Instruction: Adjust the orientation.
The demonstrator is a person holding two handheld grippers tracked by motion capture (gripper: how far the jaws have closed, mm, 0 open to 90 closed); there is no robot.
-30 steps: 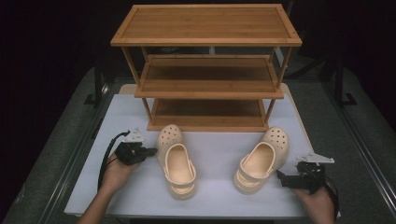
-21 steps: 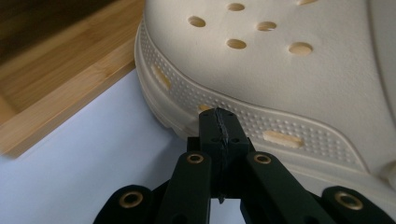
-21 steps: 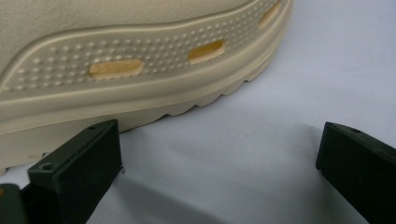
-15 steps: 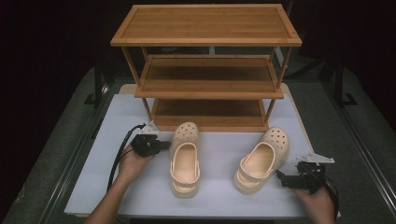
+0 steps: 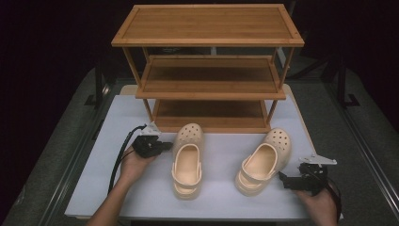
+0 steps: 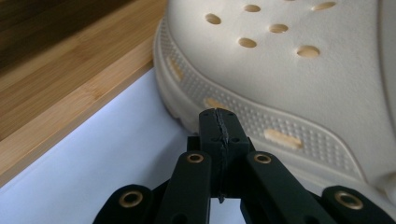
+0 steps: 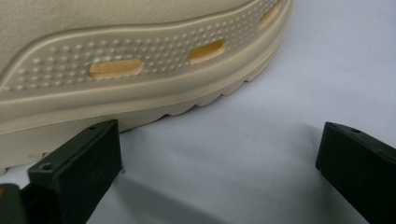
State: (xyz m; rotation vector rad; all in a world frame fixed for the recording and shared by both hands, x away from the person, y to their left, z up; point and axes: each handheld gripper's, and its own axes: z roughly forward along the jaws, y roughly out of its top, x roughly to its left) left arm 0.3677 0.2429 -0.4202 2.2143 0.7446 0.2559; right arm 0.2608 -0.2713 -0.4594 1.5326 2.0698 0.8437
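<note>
Both grippers rested low on the white table top, each beside one of a pair of cream clogs. On the left, the left gripper had its jaws pressed fully together with nothing between them; in the left gripper view the closed tips sat against the ribbed sole edge of the left clog, near its toe. That left clog lay in the middle of the table, toe pointing far toward the wooden rack and heel strap toward the near edge. Its toe was just in front of the rack's bottom shelf, whose light timber edge also showed at the far left of the left gripper view.

On the right, the right gripper stood with its jaws wide apart and held nothing. In the right gripper view its two black pads framed bare table, with the side of the right clog just beyond the left-hand pad. From above, the right clog lay angled, toe pointing far and to the right, with the gripper close beside its heel on the near right. The two clogs were apart from each other, neither on a shelf.
</note>
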